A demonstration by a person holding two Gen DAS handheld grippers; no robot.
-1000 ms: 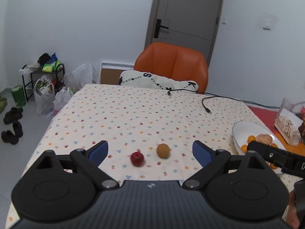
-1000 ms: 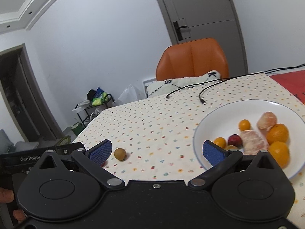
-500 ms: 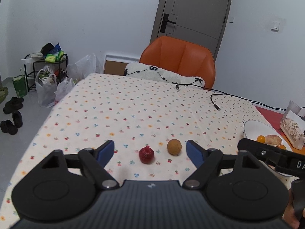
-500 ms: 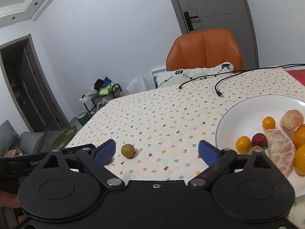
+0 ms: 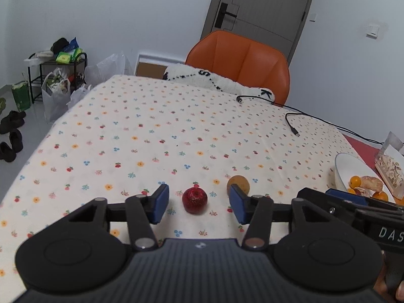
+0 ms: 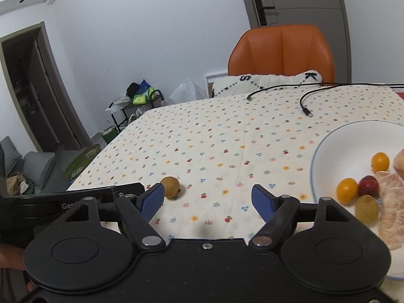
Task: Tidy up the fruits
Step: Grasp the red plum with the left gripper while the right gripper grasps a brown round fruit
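Fingers of left gripper wide open w/ red fruit between, not touching; right gripper open & empty, near white plate on bench

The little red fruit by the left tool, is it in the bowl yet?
No. The red fruit lies on the tablecloth.

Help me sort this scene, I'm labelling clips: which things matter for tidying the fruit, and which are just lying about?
Job:
red fruit, between the open left gripper fingers
brown fruit beside it
white plate holding fruit
open right gripper

Lying about:
black cables
snack bag
orange chair
cushion
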